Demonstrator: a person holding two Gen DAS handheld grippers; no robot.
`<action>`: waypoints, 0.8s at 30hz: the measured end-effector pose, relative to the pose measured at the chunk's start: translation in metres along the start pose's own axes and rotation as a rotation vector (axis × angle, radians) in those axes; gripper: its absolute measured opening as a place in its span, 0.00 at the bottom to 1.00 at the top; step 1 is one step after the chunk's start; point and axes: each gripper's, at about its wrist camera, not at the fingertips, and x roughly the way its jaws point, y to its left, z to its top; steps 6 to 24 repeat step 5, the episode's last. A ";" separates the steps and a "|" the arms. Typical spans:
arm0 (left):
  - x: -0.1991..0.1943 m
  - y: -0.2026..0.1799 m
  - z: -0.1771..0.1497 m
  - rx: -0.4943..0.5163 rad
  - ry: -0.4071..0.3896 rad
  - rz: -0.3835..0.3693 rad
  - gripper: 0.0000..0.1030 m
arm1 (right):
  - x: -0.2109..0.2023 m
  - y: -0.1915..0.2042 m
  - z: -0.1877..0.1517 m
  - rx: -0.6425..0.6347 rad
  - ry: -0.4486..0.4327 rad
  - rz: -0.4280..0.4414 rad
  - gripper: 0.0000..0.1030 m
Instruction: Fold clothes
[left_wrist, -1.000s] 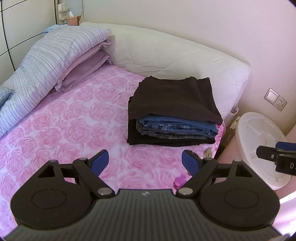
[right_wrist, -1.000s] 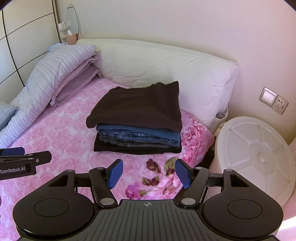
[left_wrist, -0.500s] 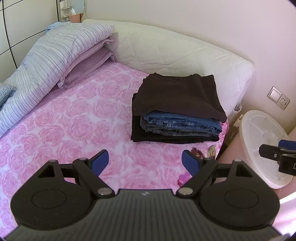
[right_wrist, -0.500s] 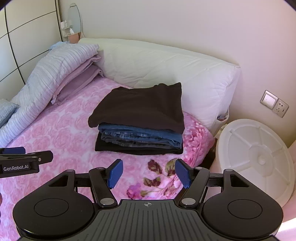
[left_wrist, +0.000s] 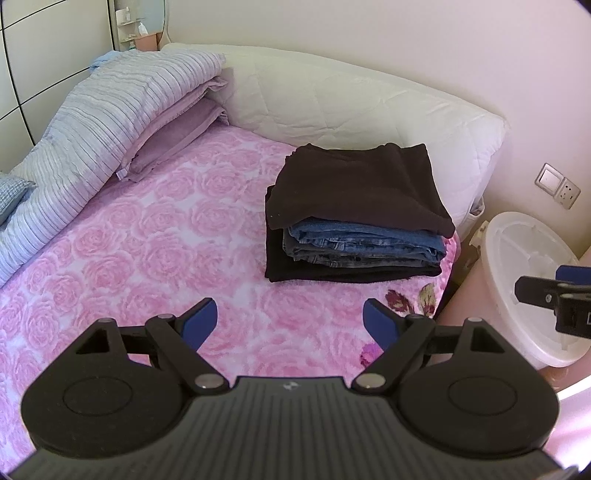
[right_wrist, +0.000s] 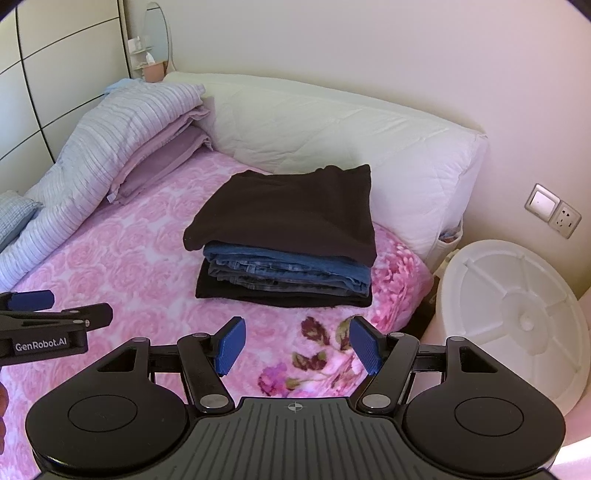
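**A:** Where do things stand with the folding?

**B:** Judging by what lies on the bed (left_wrist: 155, 236), most of it looks done. A neat stack of folded clothes (right_wrist: 284, 243) sits ahead of both sets of fingers, near the bed's far right corner and just in front of the white quilted headboard cushion (right_wrist: 332, 136). A dark brown garment (left_wrist: 354, 184) is on top, folded blue jeans (left_wrist: 365, 245) under it, and a black garment (right_wrist: 273, 295) at the bottom.

**A:** And the fingers themselves?

**B:** Both pairs are released, spread wide with nothing between them. The left gripper (left_wrist: 290, 321) hangs over bare pink rose-print bedspread, the stack beyond its right finger. The right gripper (right_wrist: 297, 347) hovers short of the stack too, over the bedspread's darker flower border. Neither touches cloth.

**A:** Anything left to fold?

**B:** Not that I can see. No loose garment lies between the fingers and the stack. To the far left of the fingers there's a striped lavender quilt (left_wrist: 99, 129) folded over purple bedding (that reads as bed linen, not laundry). Right of the fingers, off the bed, stands a white plastic bin (right_wrist: 517, 314).

**A:** So finished?

**B:** My guess is finished or between garments; anything behind the cameras is out of sight.
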 end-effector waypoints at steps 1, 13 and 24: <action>0.000 0.000 0.000 0.000 0.001 -0.004 0.81 | 0.000 0.000 0.000 0.001 0.000 0.000 0.64; 0.000 -0.002 -0.003 -0.007 -0.008 -0.003 0.82 | 0.000 -0.001 0.000 0.006 -0.001 -0.004 0.64; 0.000 -0.002 -0.003 -0.007 -0.008 -0.003 0.82 | 0.000 -0.001 0.000 0.006 -0.001 -0.004 0.64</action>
